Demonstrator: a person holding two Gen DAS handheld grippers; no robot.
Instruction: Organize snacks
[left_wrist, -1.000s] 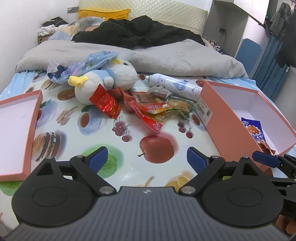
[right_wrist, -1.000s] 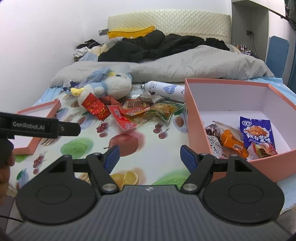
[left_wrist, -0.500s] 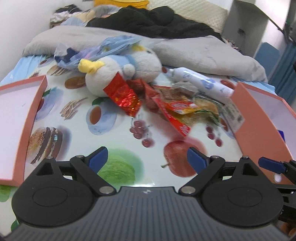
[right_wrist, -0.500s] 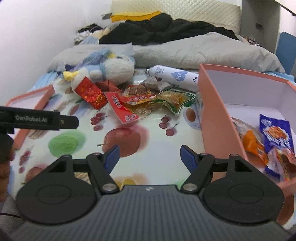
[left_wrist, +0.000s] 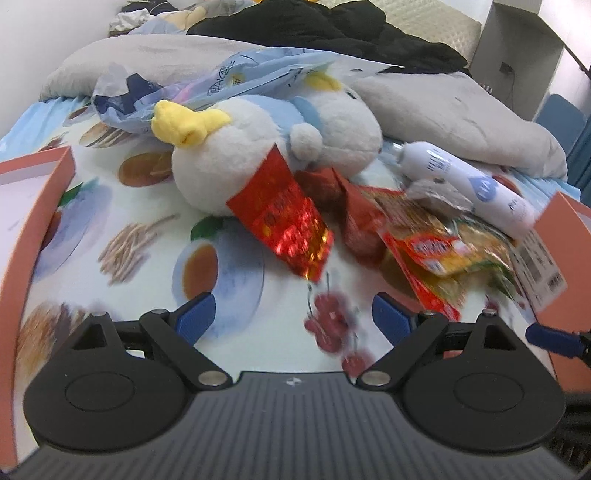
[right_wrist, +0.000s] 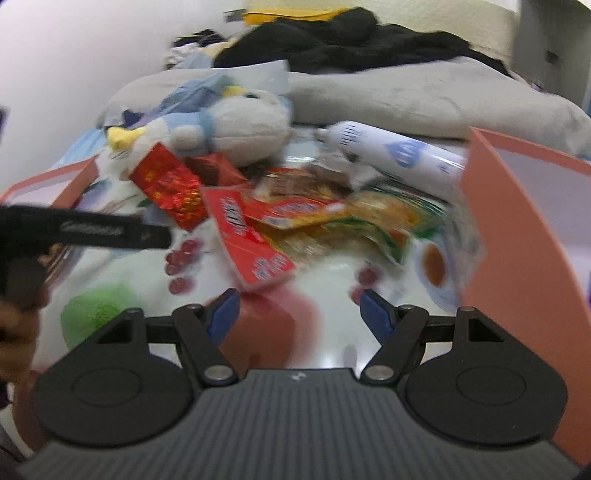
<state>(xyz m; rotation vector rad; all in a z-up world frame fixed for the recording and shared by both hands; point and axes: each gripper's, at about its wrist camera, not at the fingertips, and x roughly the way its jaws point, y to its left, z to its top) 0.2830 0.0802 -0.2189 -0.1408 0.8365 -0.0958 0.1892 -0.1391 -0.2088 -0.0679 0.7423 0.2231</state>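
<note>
A plush duck (left_wrist: 266, 147) lies beside a white bottle (left_wrist: 469, 184) on the fruit-print sheet (left_wrist: 147, 236), before a grey duvet (left_wrist: 424, 107).

The left claw (left_wrist: 290, 314) is hovering with its blue fingertips (left_wrist: 195, 312) spread wide, gripping nothing. The right claw (right_wrist: 298, 312) is likewise gaping, empty, its fingertips (right_wrist: 375, 312) pointing forward.

Snack packets (left_wrist: 417, 240) between plush toy (left_wrist: 258, 147) and box (right_wrist: 517, 229), bottle (left_wrist: 469, 184) behind
</note>
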